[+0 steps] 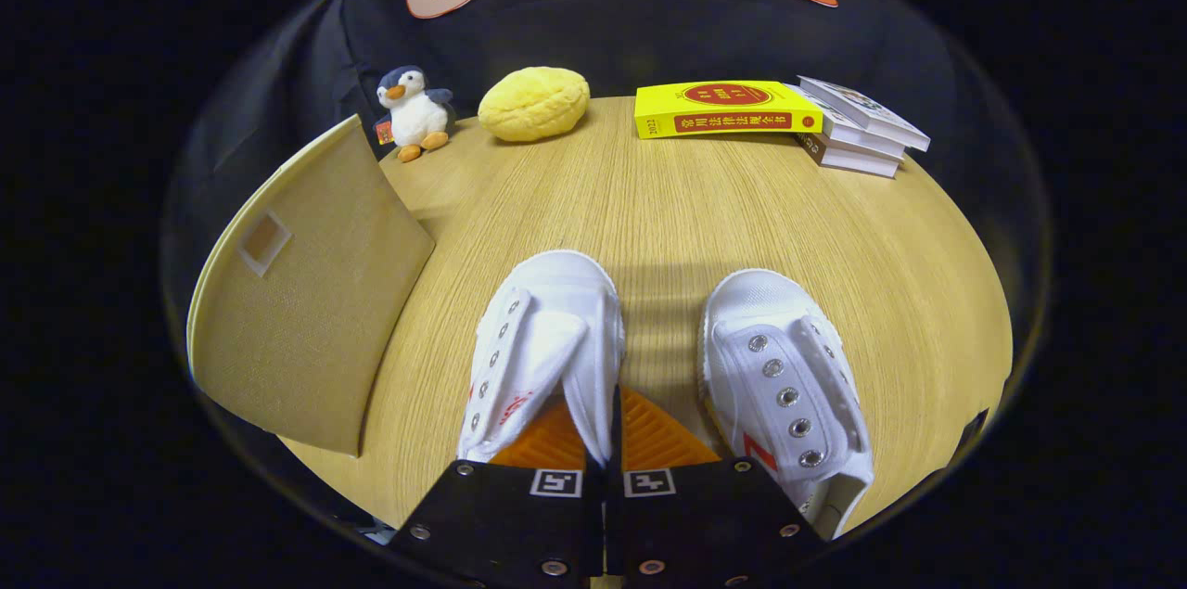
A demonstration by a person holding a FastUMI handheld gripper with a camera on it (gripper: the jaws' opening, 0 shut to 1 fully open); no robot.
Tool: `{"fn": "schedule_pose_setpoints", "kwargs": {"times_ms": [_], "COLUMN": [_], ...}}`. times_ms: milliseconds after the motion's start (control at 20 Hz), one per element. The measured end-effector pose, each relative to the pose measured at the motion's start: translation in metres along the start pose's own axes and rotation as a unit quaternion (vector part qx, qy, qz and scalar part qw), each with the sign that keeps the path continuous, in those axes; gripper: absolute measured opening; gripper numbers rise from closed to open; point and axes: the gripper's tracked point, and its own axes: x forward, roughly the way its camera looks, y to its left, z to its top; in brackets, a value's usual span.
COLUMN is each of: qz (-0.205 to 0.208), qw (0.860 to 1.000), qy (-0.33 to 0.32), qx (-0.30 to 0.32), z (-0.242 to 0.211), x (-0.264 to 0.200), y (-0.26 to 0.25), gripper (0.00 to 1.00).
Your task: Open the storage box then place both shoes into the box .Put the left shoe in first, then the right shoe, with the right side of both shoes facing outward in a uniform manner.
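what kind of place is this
Likely a staged tabletop booth, not a lived-in room: a wooden table against black cloth, props such as a plush penguin and stacked books, and the gripper shut on a white shoe.

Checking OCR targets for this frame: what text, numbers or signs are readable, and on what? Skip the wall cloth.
"2022": spine of the yellow book.
"常用法律法规全书": same spine.
Red oval on that book's cover: too small to read.
Stacked books: print too small.
Penguin toy's tag: too small.
Red marks on the gripped shoe and the other shoe: unreadable.
Gripper, shut on the gripped shoe's side wall: square coded markers, no words.
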Motion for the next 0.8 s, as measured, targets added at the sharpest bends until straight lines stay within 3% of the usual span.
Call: {"fn": "schedule_pose_setpoints", "kwargs": {"times_ms": [300,800], "qz": [0.007,0.020], "qw": [1.000,0.996], "qy": [-0.019,-0.034], "qx": [0.022,0.080], "z": [0.027,0.115], "x": [-0.018,-0.080], "y": [0.003,0.037], "gripper": [0.01,0.01]}}
